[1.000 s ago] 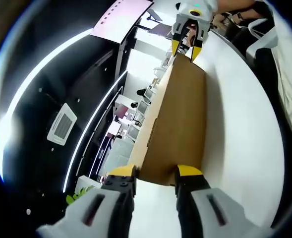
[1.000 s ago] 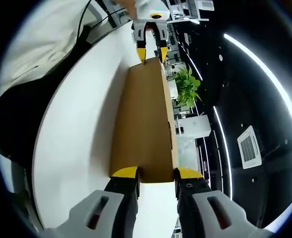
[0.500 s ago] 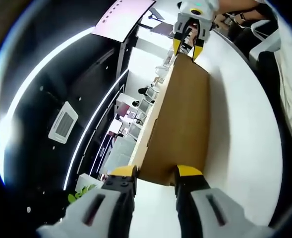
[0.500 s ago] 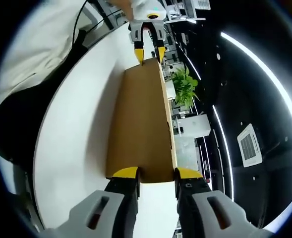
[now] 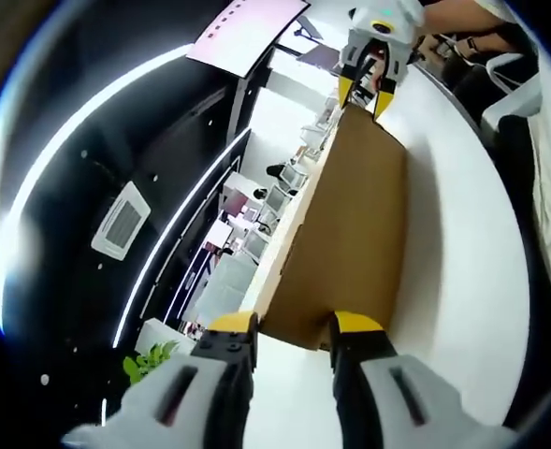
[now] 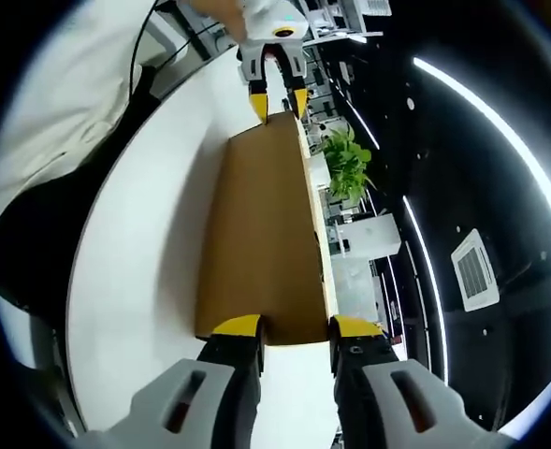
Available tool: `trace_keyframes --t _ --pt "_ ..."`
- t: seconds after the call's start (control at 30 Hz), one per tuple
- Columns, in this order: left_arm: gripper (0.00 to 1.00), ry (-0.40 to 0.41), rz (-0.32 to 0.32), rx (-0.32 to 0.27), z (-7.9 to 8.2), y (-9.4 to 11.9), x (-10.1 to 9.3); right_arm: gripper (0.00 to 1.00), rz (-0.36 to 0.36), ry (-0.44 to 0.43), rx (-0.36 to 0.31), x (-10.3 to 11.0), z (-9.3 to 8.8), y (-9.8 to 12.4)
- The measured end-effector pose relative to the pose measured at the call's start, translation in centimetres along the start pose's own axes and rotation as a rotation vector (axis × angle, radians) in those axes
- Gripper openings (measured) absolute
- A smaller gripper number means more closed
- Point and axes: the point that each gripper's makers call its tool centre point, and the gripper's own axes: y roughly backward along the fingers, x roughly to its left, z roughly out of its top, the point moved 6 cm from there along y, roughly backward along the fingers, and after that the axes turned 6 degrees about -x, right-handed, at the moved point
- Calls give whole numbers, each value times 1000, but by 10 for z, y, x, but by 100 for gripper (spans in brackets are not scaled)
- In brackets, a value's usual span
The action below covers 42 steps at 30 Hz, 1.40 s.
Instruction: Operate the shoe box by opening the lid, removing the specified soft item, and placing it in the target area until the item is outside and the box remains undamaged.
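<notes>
White table (image 5: 462, 243), both tools spread wide, left tool (image 5: 292, 329), right tool (image 6: 294, 329), bracketing cardboard lid (image 6: 261, 224) ends

Bright table, dark ceiling, heavy fisheye bend in both of my views.

The white table (image 5: 462, 243) is lit hard and nearly blown out, while the ceiling above is almost black, cut by long glowing light strips (image 6: 485, 140) that the lens bends into arcs. In my left gripper view a pale screen (image 5: 247, 36) glares without readable detail. The brown box (image 6: 261, 234) is evenly lit and sharp, throwing a soft grey shadow on the table along one side. My own jaws at the bottom of each view are slightly soft from closeness. Far office furniture is small, squeezed and smeared toward the edges.
</notes>
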Motion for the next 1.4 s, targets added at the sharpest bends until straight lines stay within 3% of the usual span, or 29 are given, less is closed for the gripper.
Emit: trace_keyframes --t 0.07,0.43,1.4 --pt "31 88 8 24 -2 -1 -1 27 -2 0 -4 1 0 0" --pt "31 113 66 9 5 4 5 27 -50 -28 -10 -5 8 3" --pt "32 185 97 -9 12 8 12 28 -88 -64 -23 -14 10 4"
